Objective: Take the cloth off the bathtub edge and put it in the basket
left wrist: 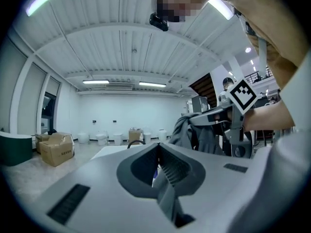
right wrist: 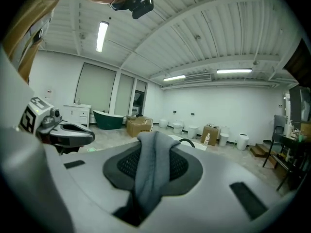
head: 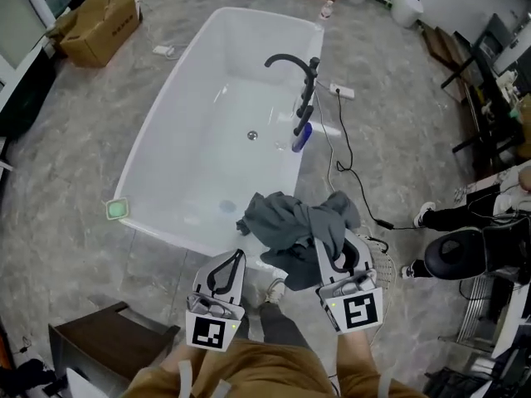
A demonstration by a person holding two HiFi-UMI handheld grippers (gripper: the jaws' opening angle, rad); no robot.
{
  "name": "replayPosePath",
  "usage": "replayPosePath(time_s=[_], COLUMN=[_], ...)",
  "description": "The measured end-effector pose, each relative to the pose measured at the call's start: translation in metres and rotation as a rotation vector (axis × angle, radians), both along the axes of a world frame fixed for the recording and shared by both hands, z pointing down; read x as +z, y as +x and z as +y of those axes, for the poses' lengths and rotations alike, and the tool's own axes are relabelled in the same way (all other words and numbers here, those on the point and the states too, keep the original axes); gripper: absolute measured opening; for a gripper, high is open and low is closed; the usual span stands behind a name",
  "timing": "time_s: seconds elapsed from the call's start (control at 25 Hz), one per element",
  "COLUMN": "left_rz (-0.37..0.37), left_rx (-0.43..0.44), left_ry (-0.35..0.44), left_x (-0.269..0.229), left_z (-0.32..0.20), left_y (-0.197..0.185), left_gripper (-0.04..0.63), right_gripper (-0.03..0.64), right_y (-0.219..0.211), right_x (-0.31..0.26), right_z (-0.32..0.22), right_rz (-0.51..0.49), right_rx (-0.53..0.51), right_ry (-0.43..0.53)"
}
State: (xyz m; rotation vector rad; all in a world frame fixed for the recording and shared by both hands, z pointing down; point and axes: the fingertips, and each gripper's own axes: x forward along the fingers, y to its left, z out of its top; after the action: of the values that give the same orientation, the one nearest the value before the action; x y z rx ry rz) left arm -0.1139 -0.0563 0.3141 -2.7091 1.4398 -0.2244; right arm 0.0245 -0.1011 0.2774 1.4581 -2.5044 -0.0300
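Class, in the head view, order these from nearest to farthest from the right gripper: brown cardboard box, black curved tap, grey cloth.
1. Grey cloth: gripped in the right gripper's fingers, by the white bathtub's near end.
2. Black curved tap: on the tub's right rim.
3. Brown cardboard box: on the floor, far left.

Plain dark grey cloth (head: 303,226) hung in right gripper (head: 330,254). Left gripper (head: 238,255) and right gripper were pale grey with charcoal ribbed pads. Cube on each carried black-and-white square markers (head: 360,311). Bathtub (head: 158,164) ahead of both was glossy white. Faucet (head: 292,63) was black, bottle (head: 302,136) under it blue-purple. Block (head: 118,209) on tub corner, left of left gripper, was mint green. Floor (head: 75,139) was grey, marbled. Box (head: 99,25) far ahead, leftward, was cardboard brown. Basket (head: 383,264) just right of right gripper was white wire. Trousers (head: 249,371) behind grippers were tan.
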Motion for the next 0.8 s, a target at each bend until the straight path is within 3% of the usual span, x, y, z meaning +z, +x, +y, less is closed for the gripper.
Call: replayPosePath(time_s=[0.36, 0.6, 0.8], left_rz=[0.109, 0.122, 0.111], left_rx=[-0.047, -0.031, -0.047], left_ry=[0.002, 0.093, 0.116], left_x=[-0.051, -0.085, -0.097], left_z=[0.027, 0.031, 0.044], left_y=[-0.003, 0.005, -0.004], left_gripper=[0.006, 0.006, 0.006], right_gripper=[0.084, 0.084, 0.084], right_y=[-0.007, -0.013, -0.02], right_x=[-0.121, -0.145, -0.152], right_z=[0.071, 0.088, 0.099], right_rz=[-0.05, -0.045, -0.048], right_rx=[-0.026, -0.071, -0.096], right_ry=[0.161, 0.217, 0.216])
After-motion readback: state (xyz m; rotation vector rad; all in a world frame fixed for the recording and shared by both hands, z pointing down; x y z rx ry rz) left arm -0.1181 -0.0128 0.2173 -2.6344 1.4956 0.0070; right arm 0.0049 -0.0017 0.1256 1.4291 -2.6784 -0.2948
